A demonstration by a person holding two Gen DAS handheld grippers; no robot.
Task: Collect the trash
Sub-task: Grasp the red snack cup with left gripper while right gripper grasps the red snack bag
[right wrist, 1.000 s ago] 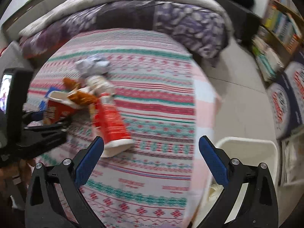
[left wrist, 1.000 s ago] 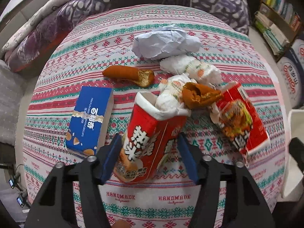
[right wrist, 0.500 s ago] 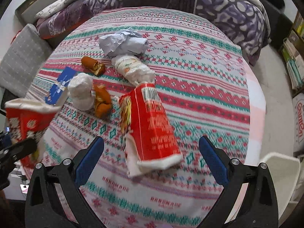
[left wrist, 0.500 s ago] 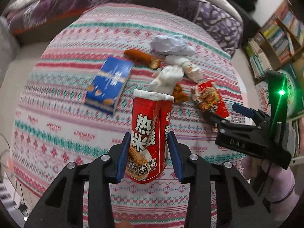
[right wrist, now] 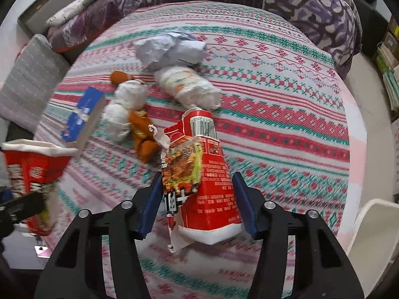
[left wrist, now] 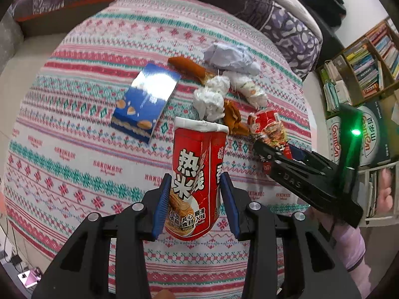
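Left gripper [left wrist: 195,203] is clamped on upright noodle cup [left wrist: 197,182]; crushed red cup [right wrist: 202,182], long axis frame-vertical, is straddled lower-centre by part-open right gripper [right wrist: 197,204].

Two red noodle cups [left wrist: 197,182] [right wrist: 209,174], one blue box [left wrist: 144,104], three crumpled paper wads [left wrist: 230,58] (pale), two orange wrappers [left wrist: 189,66]

bed [left wrist: 74,134] lying under patterned red-green cover | purple quilt [right wrist: 311,5] bunching at 12 o'clock | bookshelf [left wrist: 369,69] standing at 2 o'clock | pale floor [right wrist: 369,94] showing at 3 o'clock
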